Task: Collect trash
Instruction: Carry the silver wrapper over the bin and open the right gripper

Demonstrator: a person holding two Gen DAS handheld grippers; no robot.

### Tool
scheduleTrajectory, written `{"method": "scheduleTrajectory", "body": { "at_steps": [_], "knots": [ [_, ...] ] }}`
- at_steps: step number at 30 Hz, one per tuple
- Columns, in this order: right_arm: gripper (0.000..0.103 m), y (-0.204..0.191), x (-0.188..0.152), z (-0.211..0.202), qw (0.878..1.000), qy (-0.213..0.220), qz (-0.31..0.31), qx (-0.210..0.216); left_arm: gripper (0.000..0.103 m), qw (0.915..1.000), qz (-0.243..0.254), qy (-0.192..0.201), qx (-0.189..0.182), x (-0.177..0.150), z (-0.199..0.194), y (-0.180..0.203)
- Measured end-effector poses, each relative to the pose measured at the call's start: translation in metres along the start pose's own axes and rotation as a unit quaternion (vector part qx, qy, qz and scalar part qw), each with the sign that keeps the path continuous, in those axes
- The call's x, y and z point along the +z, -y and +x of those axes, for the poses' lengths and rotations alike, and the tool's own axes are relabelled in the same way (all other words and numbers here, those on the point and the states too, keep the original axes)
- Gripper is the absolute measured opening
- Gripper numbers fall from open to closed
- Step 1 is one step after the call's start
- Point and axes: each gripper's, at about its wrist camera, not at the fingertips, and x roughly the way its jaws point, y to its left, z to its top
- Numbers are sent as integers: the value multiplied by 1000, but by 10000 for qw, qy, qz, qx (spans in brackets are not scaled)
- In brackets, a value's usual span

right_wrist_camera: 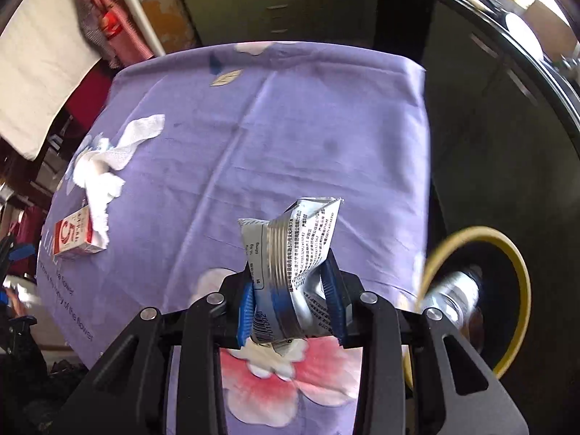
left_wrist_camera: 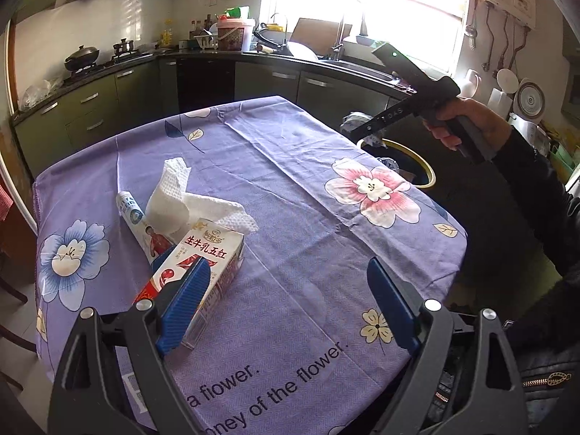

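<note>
The right gripper (right_wrist_camera: 291, 301) clenches a crumpled silver snack wrapper (right_wrist_camera: 295, 253) between its blue pads, above the table's edge and just beside the yellow-rimmed trash bin (right_wrist_camera: 514, 264), which already holds a silvery, blurred piece of packaging (right_wrist_camera: 453, 297). The left gripper (left_wrist_camera: 290, 301) is spread wide with nothing between its pads, low over the purple floral tablecloth (left_wrist_camera: 290, 188). Its left pad sits just beside a red-and-white milk carton (left_wrist_camera: 203, 264), which lies beside a crumpled paper towel (left_wrist_camera: 181, 199) and a printed wrapper (left_wrist_camera: 141, 228).
</note>
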Motion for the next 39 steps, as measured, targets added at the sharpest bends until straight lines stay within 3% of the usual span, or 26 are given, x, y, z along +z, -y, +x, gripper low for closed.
{"method": "scheduleTrajectory", "body": {
  "at_steps": [7,13,16,17,24,30,39],
  "knots": [
    [35,135,-41,-11,9846,-222,1499,-875,84,9997,166,-53,-144,5,10,17],
    [36,203,-57,1,9680,-359,2161,-1223,84,9994,290,-79,-143,8,11,25],
    [56,222,-58,9,9624,-355,2357,-1300,84,9994,296,-90,-133,8,11,25],
    [56,225,-58,10,9604,-357,2396,-1375,84,9994,297,-98,-131,8,11,25],
    [57,215,-77,-5,9616,-159,2477,-1170,84,9992,317,-185,-131,6,14,20],
    [62,157,-113,-36,9723,296,2127,-923,84,9993,297,-241,27,4,14,7],
    [63,97,-145,-37,9805,327,1786,-748,84,9973,511,-508,138,11,21,-28]
  ]
}}
